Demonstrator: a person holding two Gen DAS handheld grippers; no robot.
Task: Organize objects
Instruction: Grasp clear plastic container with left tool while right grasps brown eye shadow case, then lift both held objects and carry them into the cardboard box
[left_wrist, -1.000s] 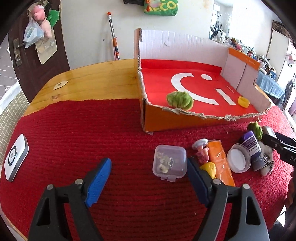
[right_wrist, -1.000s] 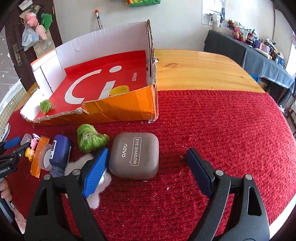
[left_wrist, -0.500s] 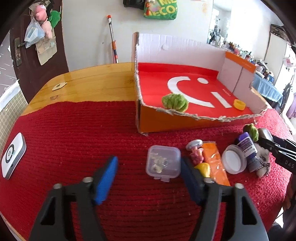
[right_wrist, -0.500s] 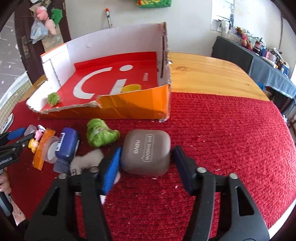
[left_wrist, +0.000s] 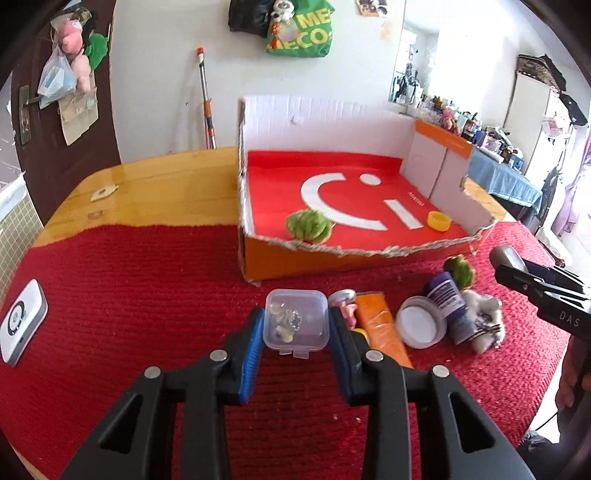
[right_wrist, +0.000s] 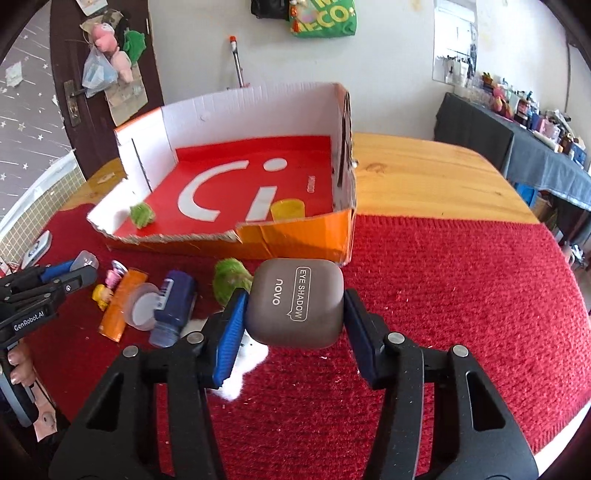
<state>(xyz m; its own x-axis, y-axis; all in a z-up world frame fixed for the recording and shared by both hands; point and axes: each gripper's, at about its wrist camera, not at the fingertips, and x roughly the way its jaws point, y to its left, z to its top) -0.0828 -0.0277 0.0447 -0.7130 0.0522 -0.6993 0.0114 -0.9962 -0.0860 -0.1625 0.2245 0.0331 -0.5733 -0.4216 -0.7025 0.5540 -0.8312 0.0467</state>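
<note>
Left gripper (left_wrist: 296, 330) fingers are closing on the clear box (left_wrist: 296, 319); right gripper (right_wrist: 294, 308) clamps the eyeshadow case (right_wrist: 295, 302), both before the cardboard tray (left_wrist: 369, 254), probably bound for it.

Left tongs (left_wrist: 296, 325), wide apart a second ago, now closing around clear plastic box (left_wrist: 296, 324). Right tongs (right_wrist: 294, 309) (also wide before) now clamp eye shadow case (right_wrist: 295, 302), raised off red cloth (right_wrist: 461, 295).

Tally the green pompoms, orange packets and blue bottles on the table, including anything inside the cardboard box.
Green pompoms: 2
Orange packet: 1
Blue bottle: 1
Total: 4
</note>
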